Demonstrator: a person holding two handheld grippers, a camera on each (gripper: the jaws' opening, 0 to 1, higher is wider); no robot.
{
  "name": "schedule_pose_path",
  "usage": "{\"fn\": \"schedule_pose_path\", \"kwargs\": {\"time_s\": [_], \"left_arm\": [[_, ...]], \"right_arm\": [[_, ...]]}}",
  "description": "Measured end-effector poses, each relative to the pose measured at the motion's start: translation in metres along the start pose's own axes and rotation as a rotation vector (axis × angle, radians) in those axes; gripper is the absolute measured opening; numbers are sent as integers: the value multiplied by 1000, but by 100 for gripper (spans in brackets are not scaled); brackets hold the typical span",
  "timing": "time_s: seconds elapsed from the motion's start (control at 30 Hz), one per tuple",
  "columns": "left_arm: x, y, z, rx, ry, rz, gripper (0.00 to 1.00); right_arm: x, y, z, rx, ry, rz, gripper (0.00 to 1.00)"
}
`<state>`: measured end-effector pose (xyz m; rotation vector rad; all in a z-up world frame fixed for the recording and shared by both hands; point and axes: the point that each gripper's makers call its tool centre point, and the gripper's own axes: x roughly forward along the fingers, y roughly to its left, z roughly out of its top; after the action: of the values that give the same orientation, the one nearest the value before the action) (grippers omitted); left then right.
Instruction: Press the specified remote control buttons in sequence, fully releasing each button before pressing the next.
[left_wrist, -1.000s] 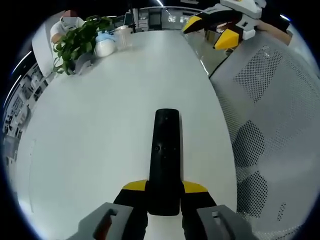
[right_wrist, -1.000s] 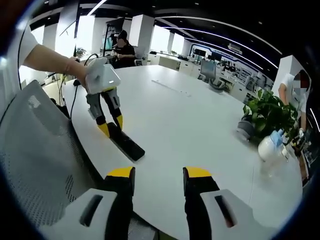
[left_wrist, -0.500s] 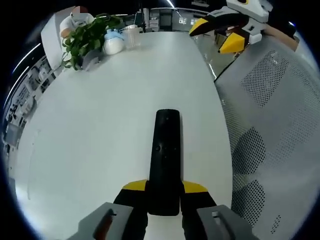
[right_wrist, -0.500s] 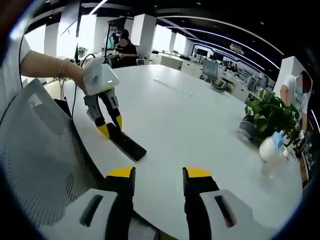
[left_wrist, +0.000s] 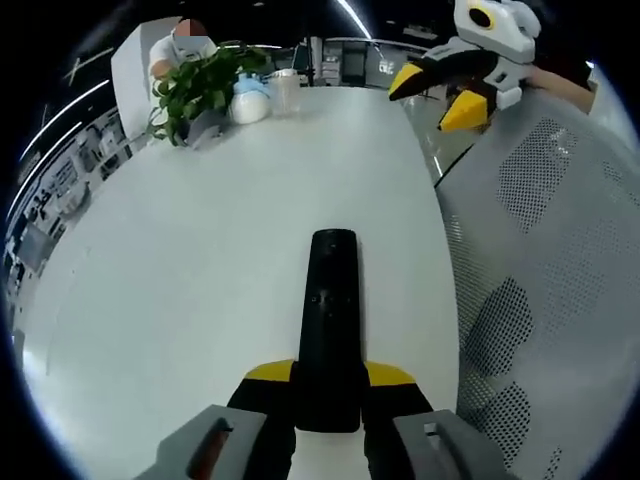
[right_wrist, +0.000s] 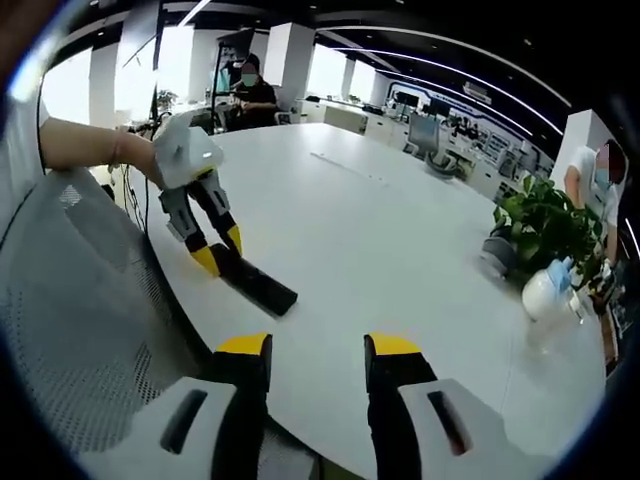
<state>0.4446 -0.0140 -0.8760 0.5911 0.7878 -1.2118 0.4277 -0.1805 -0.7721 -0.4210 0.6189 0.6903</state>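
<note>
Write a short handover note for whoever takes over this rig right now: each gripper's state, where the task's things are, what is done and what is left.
Left gripper: shut on the near end of the black remote control, which lies flat near the white table edge.
Right gripper: open, empty, held above the table edge, away from the remote.
Beyond: potted plant and white spray bottle at the far side; mesh chair beside the table.
Done: remote steadied.
Left: no press visible now; the whole button sequence appears to remain.
</note>
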Motion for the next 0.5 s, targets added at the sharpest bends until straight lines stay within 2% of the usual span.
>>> {"fn": "schedule_pose_path", "kwargs": {"time_s": [0.5], "left_arm": [[1,-13,2,83,2,-67,24]], "right_arm": [[3,6,-7,-33,45,25,37]]}}
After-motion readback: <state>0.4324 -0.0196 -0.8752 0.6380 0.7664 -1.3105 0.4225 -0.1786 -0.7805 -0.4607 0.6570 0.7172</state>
